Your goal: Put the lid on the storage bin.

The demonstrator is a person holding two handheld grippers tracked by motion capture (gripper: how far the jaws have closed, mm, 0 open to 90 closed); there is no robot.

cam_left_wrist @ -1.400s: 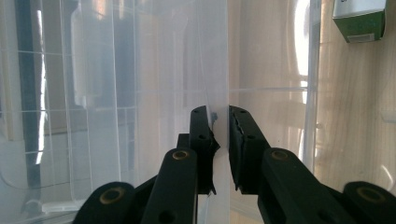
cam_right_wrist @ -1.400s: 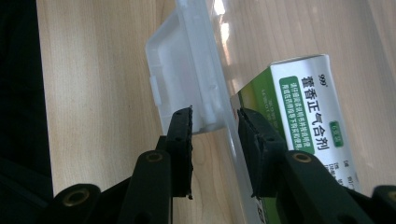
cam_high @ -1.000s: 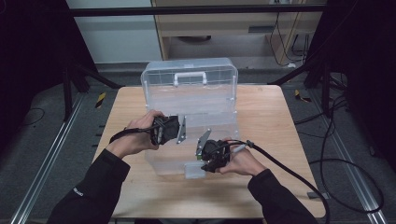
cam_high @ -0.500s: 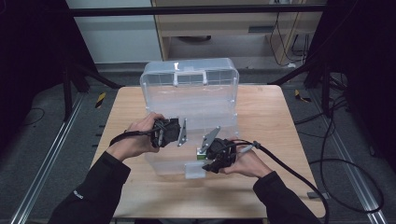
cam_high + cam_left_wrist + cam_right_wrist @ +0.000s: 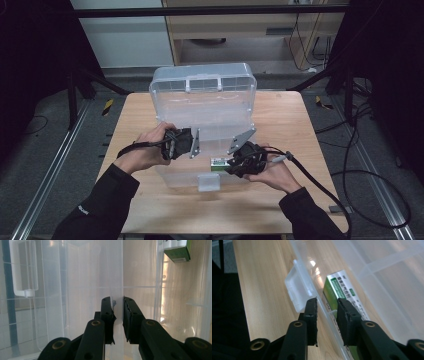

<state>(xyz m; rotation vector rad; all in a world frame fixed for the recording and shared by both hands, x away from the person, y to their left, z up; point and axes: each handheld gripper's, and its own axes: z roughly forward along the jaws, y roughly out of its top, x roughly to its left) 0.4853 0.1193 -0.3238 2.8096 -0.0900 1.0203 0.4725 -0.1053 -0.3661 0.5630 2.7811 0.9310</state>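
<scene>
Clear plastic lidded storage bin (image 5: 200, 107) sits mid-table, lid up. Left gripper (image 5: 117, 303), jaws narrow, clamps its wall to steady it. Right gripper (image 5: 327, 306), jaws just closing, straddles the front rim beside the green-white small box (image 5: 342, 293) inside; nothing visibly clamped.

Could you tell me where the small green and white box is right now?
In the high view, the green and white box lies inside the clear plastic bin, against its near wall, just left of the right gripper.

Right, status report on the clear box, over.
Left gripper clamped on clear box wall. Right gripper just closing, astride front wall, not pinching. Green carton inside; nothing blocking.
</scene>
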